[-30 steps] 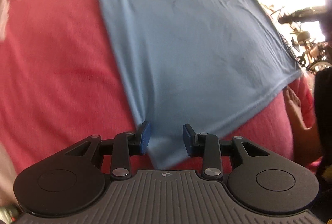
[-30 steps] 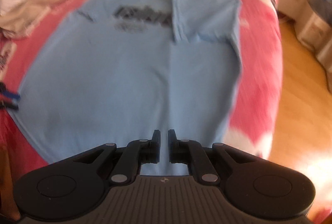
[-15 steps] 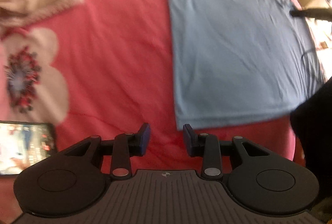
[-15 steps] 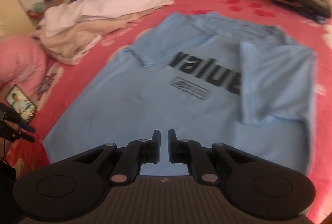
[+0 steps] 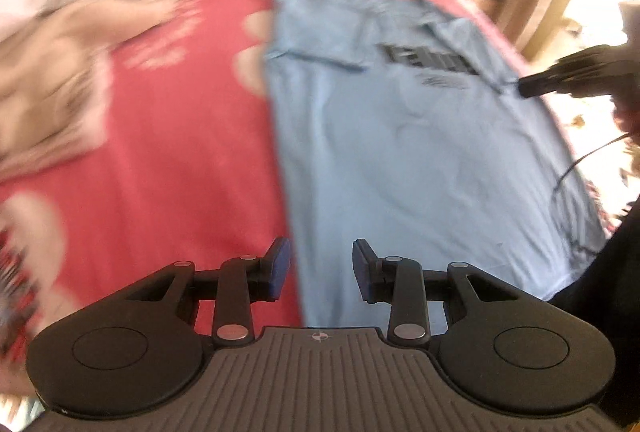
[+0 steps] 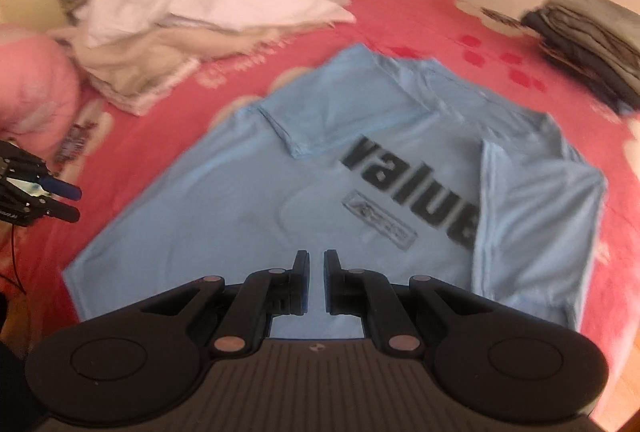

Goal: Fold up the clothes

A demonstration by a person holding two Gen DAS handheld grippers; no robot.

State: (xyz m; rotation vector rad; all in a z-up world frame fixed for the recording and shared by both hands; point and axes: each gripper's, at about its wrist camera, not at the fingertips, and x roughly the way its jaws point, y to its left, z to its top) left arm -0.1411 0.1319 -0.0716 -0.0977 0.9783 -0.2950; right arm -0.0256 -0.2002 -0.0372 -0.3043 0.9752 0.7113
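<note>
A light blue T-shirt (image 6: 280,192) with a black "value" print lies flat on the red bedspread (image 6: 160,136), both sleeves folded inward. My right gripper (image 6: 317,272) hovers over the shirt's lower middle, shut to a narrow slit with nothing in it. My left gripper (image 5: 321,266) is open and empty, low over the shirt's (image 5: 400,160) left edge near the hem. The right gripper (image 5: 560,76) also shows in the left wrist view beside the print. The left gripper (image 6: 44,192) shows at the left edge of the right wrist view, off the shirt.
A loose pile of white and beige clothes (image 6: 192,24) lies at the far left of the bed. A folded stack of dark and grey garments (image 6: 588,32) sits at the far right corner. Wooden floor (image 6: 624,372) shows past the bed's right edge.
The left gripper left the hem corner, swung out over the bedspread, then came back to the shirt's left edge. The right gripper advanced up the shirt toward the print. Neither jaw changed.
</note>
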